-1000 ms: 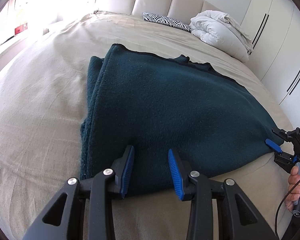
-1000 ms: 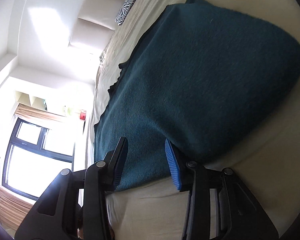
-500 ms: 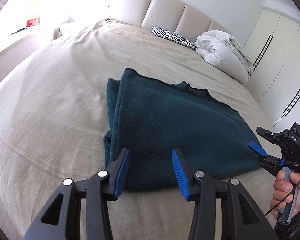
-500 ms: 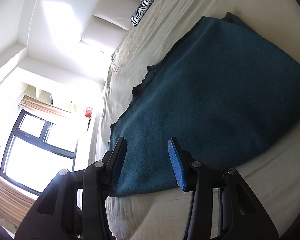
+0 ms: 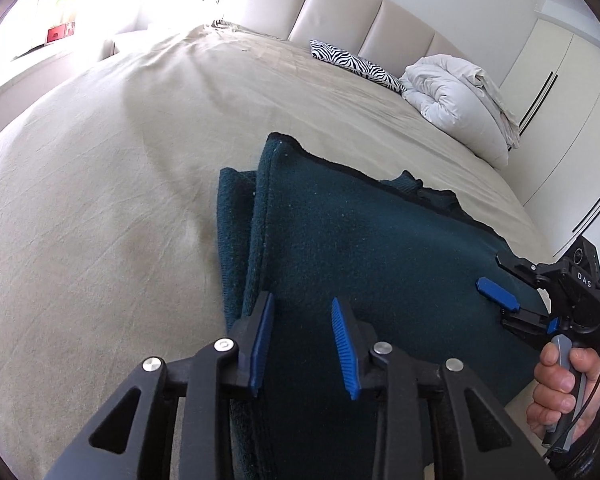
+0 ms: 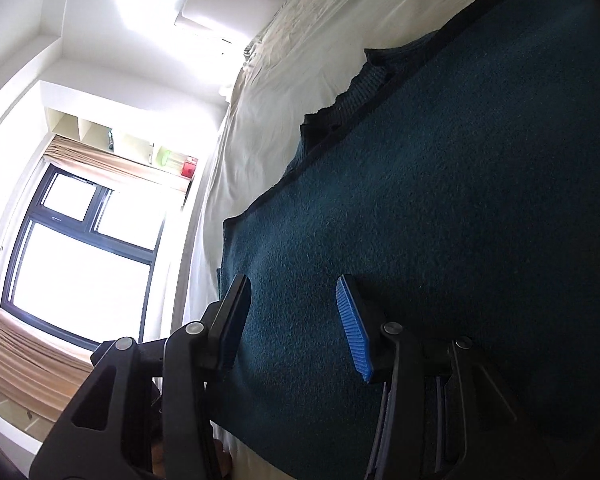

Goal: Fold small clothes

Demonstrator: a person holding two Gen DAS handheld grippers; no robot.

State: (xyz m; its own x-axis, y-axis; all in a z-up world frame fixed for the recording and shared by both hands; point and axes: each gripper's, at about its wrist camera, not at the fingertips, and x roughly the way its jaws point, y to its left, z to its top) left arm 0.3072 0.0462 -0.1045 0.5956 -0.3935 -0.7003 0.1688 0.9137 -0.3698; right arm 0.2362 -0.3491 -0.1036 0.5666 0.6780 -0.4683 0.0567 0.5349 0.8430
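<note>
In the left wrist view, we look down on a folded dark teal fleece garment (image 5: 364,248) lying flat on the beige linen bed cover (image 5: 100,200), toward the near right part of the bed. Our left gripper (image 5: 304,344), black with blue ribbed pads, hangs over the garment's near left corner. Its jaws have just been closing, yet a gap remains between the pads and they press on nothing; the cloth shows behind that gap. At the right edge we see the right gripper (image 5: 504,304), held by a hand (image 5: 560,396) wrapped around its grey handle, poised at the garment's right edge with its pads apart. Farther back lie a zebra-striped pillow (image 5: 356,62) and a crumpled white duvet (image 5: 456,100) against the padded cream headboard (image 5: 364,24).

In the right wrist view, rolled sideways, the right gripper (image 6: 296,328) hovers over the same teal garment (image 6: 460,200), which fills most of the frame. Its pads stand spread, pinching nothing, with fleece visible behind the gap. A dark-framed window (image 6: 80,240) glows at left.
</note>
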